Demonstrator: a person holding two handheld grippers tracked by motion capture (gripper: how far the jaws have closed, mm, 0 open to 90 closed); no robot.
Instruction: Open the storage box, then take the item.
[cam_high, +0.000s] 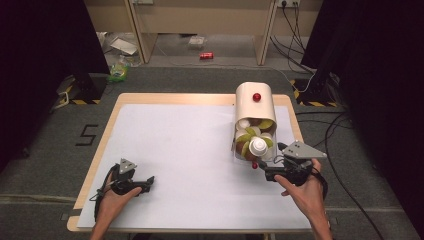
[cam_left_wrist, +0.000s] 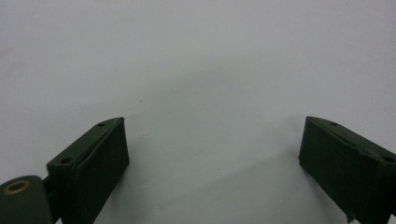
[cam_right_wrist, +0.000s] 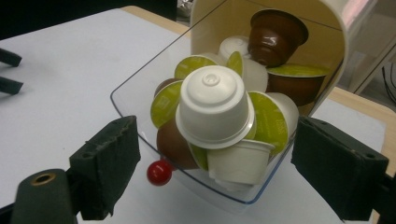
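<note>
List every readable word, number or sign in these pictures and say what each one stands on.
"5": black mark on the grey floor left of the table.
Print on the green capsule lids in the clear drawer: too blurred to read.
Red can on the floor: too small to read.

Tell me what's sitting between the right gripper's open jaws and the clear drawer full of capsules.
Just the drawer's red knob, by the right gripper, whose jaws stand open, touching nothing; clear drawer, seen in the right gripper view.

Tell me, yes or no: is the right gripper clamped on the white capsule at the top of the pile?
No: the right gripper stands open, its jaws well clear on either side of the white capsule.
</note>
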